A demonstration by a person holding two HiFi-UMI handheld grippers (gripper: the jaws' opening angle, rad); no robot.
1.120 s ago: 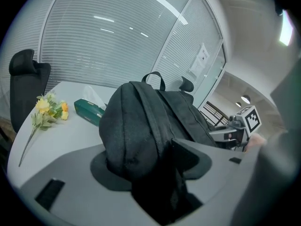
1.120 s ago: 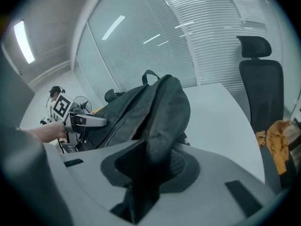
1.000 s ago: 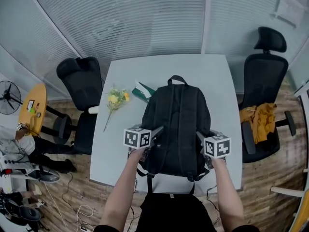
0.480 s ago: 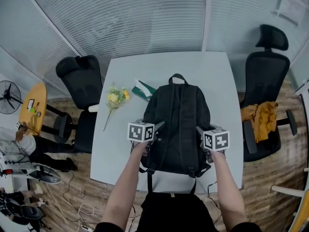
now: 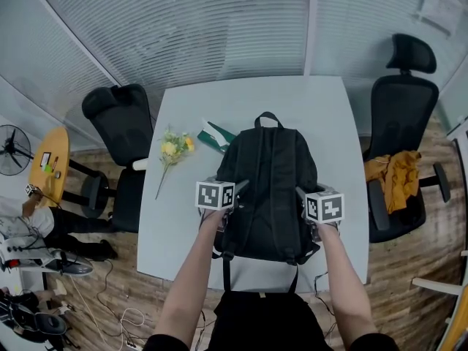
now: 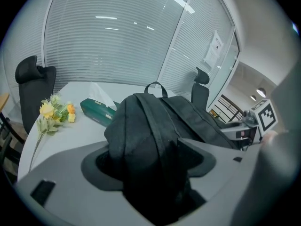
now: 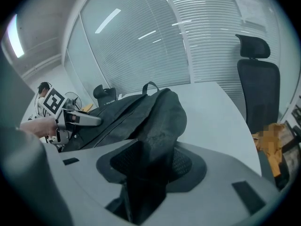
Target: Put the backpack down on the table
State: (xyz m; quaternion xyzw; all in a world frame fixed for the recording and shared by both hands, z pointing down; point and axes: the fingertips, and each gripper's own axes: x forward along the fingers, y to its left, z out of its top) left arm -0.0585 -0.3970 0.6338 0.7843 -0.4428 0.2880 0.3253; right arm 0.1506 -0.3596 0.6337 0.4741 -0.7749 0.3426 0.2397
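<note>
A black backpack [image 5: 267, 185] lies flat on the grey table [image 5: 307, 115], its top handle pointing away from me. My left gripper [image 5: 235, 196] is at its lower left side and my right gripper [image 5: 301, 199] at its lower right side. In the left gripper view a fold of the backpack [image 6: 150, 126] stands between the jaws of the left gripper [image 6: 150, 168]. In the right gripper view a ridge of the backpack's fabric [image 7: 155, 121] rises between the jaws of the right gripper [image 7: 150, 168]. Both pairs of jaws have just been opening and stand apart around the fabric.
Yellow flowers [image 5: 174, 152] and a green tissue pack [image 5: 216, 137] lie on the table left of the backpack. A black chair [image 5: 121, 123] stands at the left. Another chair [image 5: 402, 108] at the right carries an orange cloth [image 5: 391, 178].
Both grippers have shifted a little farther onto the table with the backpack's lower end. The bag now rests flatter.
</note>
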